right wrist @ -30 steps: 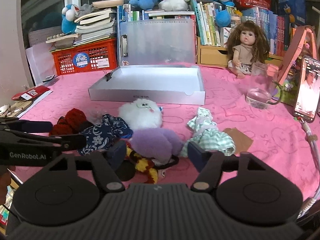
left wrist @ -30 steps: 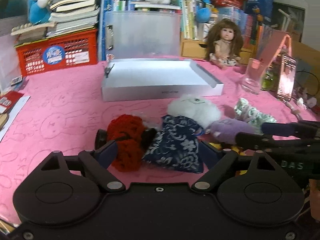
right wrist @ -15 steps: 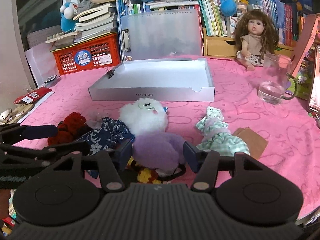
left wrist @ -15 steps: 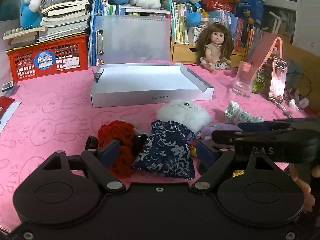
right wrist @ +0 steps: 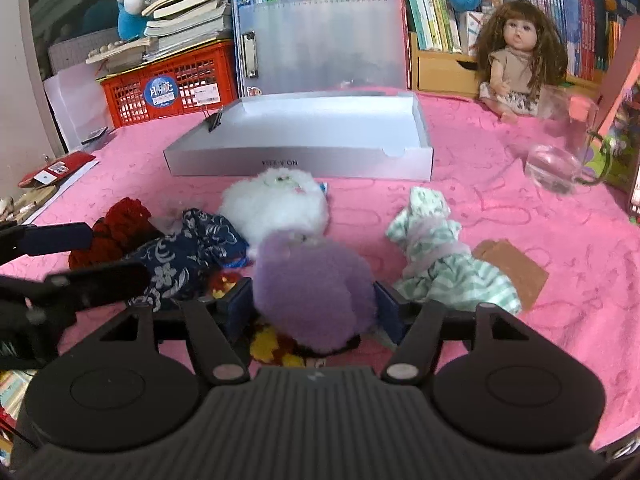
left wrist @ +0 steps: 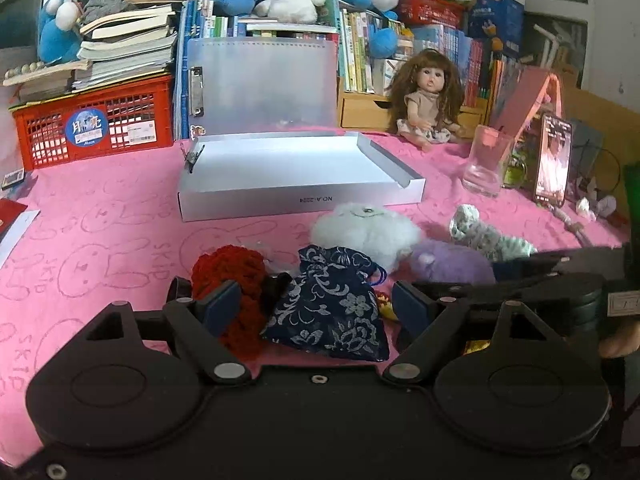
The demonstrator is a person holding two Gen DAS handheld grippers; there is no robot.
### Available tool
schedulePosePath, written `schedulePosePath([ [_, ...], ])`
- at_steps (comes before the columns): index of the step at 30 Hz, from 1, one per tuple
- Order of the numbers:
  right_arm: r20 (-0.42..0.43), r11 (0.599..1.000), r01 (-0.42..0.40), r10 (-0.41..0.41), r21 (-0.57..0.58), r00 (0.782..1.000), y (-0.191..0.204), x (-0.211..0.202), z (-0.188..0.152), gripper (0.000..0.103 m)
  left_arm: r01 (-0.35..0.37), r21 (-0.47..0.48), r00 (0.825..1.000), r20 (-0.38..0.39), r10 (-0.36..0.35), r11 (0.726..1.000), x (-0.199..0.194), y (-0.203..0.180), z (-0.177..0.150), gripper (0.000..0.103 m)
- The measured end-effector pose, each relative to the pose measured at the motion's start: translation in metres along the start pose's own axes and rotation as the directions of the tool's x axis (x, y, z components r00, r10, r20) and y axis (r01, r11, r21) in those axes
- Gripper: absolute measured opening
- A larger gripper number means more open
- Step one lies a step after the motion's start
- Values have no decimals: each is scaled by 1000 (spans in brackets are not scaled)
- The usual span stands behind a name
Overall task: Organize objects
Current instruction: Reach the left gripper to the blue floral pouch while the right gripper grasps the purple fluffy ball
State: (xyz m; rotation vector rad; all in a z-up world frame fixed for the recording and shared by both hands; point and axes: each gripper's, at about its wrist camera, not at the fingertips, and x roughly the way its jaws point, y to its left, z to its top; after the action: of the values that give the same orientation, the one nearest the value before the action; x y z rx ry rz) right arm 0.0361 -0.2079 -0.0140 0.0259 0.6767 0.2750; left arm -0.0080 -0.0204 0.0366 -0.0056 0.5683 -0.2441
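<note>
The right gripper (right wrist: 314,308) has its two fingers on each side of a fluffy purple toy (right wrist: 314,292). The blue pads (right wrist: 240,308) touch its sides, so it looks like a squeeze, but the toy is soft and still sits on the pink cloth (right wrist: 520,216).

The left gripper (left wrist: 316,308) is wide open and holds nothing. A dark blue bag with white flowers (left wrist: 332,316) lies between its fingers. A red woolly thing (left wrist: 232,276) is right at its left finger.

A fluffy white toy (right wrist: 276,200) sits just behind the purple one. A small green striped dress (right wrist: 440,264) lies to the right, partly on a brown card (right wrist: 516,272).

Behind them all is a flat white box (right wrist: 304,160) with nothing in it. A doll (right wrist: 516,68) sits at the back, near a glass cup (right wrist: 560,152).
</note>
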Motion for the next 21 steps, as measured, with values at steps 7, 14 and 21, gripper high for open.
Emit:
schedulePosePath([
  [7, 76, 998, -44, 40, 53, 996, -6, -14, 2, 59, 3, -2, 1000, 9, -3, 1000, -1, -1, 0, 81],
  [14, 157, 997, -36, 26, 62, 987, -6, -31, 12, 59, 22, 20, 999, 24, -22, 1000, 0, -8, 0, 72],
  [21, 217, 998, 18, -30, 57, 976, -10, -45, 17, 59, 32, 50, 999, 12, -32, 998, 16, -14, 4, 60],
])
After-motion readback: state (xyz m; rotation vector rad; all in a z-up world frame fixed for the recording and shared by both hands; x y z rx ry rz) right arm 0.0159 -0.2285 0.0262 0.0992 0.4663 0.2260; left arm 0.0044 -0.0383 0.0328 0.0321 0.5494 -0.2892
